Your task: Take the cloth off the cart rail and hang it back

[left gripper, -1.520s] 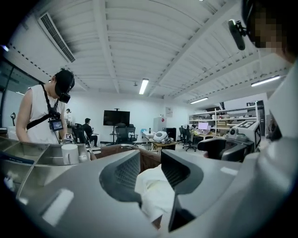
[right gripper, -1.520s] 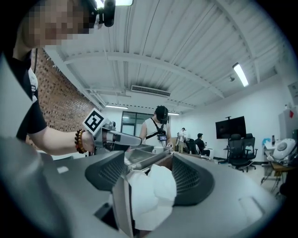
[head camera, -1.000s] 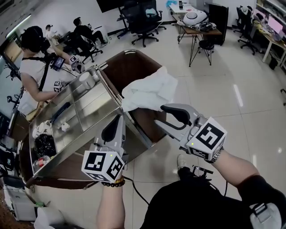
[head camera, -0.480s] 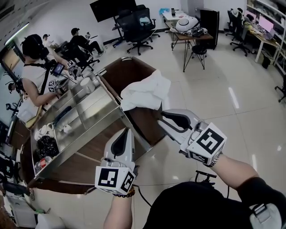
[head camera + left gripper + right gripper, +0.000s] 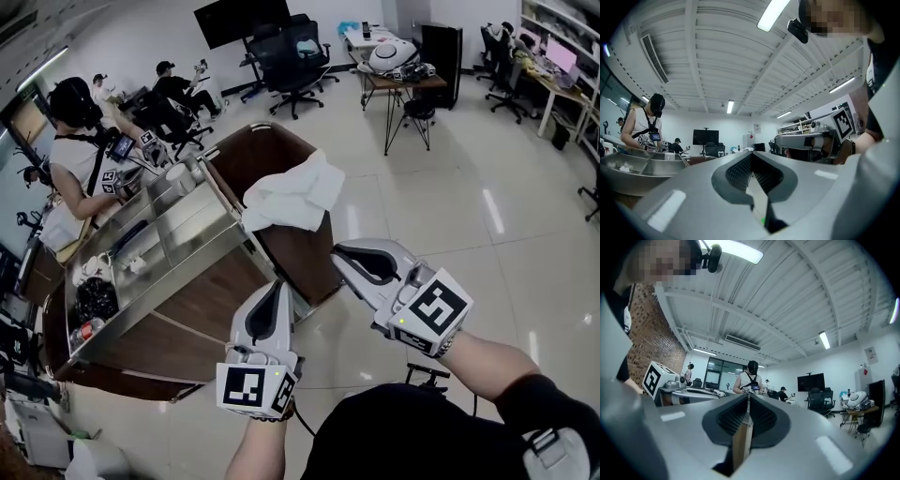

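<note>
Now the cloth (image 5: 286, 194) is out of your grip. A second ago your right gripper (image 5: 340, 254) stood spread right beside the cloth's lower edge; since then it has drawn back toward you and its jaws have just been closing, so they now meet with nothing between them. Your left gripper (image 5: 274, 292) has also slid away from the cart (image 5: 202, 305), and its jaws are pressed together and empty as well.

The cloth lies bunched and draped over the rail at the cart's near end, one fold hanging down the brown side. It touches neither gripper. Judging from that, the hanging-back step looks done and you are retreating, though the cloth sits crumpled rather than spread, so it might slip.

Both your forearms reach forward from the bottom of the head view. Each gripper points toward the cart, roughly level and tipped a little upward, with its marker cube turned up at you. The right gripper sits nearer the cloth, below and to its right; the left hangs beside the cart's wooden flank.
</note>
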`<state>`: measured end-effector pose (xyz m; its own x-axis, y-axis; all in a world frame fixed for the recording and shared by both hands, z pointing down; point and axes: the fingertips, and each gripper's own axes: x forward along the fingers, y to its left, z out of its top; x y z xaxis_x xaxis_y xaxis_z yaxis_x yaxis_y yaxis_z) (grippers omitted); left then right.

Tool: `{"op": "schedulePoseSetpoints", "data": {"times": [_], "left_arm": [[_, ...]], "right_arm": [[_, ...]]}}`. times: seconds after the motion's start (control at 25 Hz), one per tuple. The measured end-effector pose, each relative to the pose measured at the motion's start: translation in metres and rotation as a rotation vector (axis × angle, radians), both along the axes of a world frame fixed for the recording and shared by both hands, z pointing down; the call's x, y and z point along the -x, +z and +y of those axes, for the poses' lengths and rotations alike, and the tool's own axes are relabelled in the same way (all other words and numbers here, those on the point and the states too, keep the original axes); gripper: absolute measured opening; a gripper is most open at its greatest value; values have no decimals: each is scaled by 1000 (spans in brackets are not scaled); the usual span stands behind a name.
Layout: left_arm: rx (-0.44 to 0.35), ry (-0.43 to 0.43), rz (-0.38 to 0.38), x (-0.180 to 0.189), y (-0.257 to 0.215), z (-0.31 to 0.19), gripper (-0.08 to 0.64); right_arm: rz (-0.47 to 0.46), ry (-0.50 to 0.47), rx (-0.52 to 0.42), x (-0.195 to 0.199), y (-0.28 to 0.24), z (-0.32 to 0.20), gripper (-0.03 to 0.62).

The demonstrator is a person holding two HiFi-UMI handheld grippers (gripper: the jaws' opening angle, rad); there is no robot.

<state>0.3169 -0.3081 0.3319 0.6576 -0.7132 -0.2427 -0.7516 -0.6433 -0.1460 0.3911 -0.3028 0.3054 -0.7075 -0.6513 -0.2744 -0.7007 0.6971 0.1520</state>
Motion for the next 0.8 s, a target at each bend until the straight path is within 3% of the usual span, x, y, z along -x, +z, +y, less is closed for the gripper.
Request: {"op": "schedulePoseSetpoints", "data": {"times": [0.2,0.32,0.48,0.6,0.68,0.8], "left_arm": [[-8,-41,-4,-22,3,19,3],[-14,-67,-17,-34,5,26,3],[-20,-100,-35,-45,10,35,3],[-13,-107,-39,-50,13,40,3],[-10,-105,-42,-51,13,44,3],[-5,-101,-45,-49,10,49,3]], "right_arm": [[6,-26,-3,-20,4,17,0],[-18,-45,107,-29,12,26,0],[-27,-69,116,-38,22,31,0],[-43,-76,197,-39,25,39,0],[-41,-74,181,-40,24,42,0],[-13,-67,36,-38,19,42,0]]}}
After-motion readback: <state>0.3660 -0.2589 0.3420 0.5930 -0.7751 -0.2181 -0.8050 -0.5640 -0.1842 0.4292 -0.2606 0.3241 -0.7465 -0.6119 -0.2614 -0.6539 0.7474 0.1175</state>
